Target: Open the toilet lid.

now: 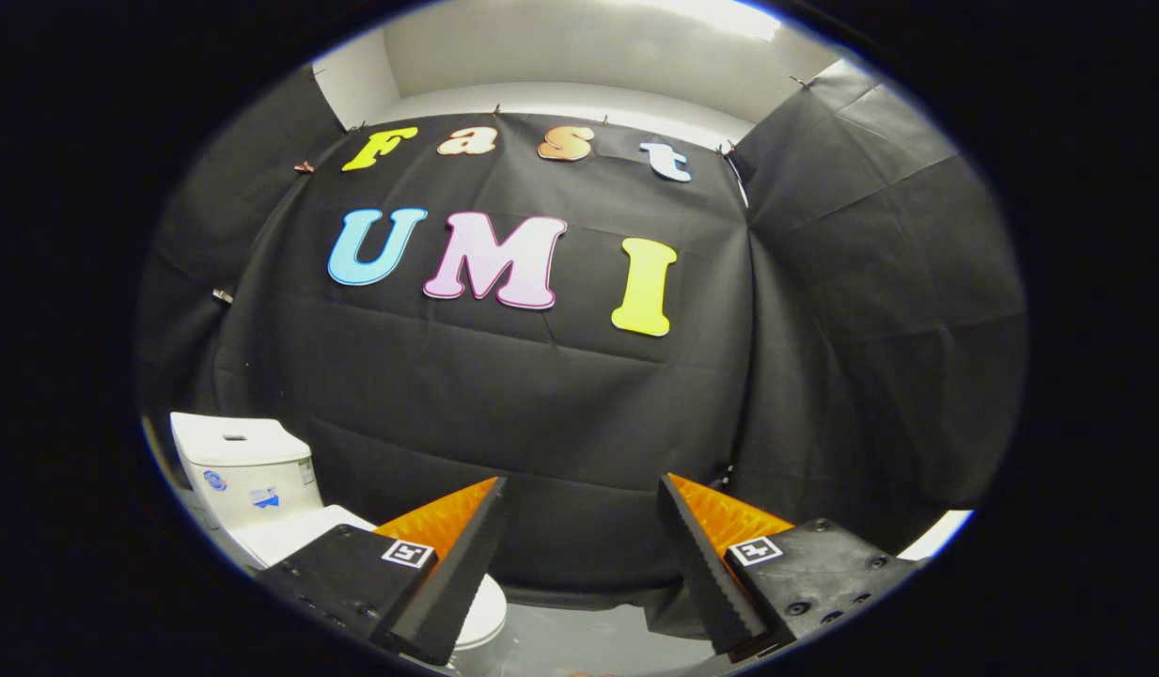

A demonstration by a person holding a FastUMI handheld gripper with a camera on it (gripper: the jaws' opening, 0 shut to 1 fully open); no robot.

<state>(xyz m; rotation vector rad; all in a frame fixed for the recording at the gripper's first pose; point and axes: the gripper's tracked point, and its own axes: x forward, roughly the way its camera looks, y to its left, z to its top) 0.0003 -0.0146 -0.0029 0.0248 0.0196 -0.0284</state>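
Note:
A white toilet stands low to the left of my fingers, its tank point(245, 467) against the black cloth wall. Its lid point(302, 531) lies flat and closed in front of the tank; its front end point(485, 616) shows past my left finger, which hides the middle. My gripper point(584, 484) hangs open in the air above and to the right of the lid, with a wide gap between the fingers and nothing held. The fingers point at the cloth wall, not at the toilet.
Black cloth walls close the booth ahead point(560, 404) and to the right point(880, 329). A strip of grey floor point(579, 639) lies between the fingers below the cloth. A white edge point(936, 536) shows low on the right.

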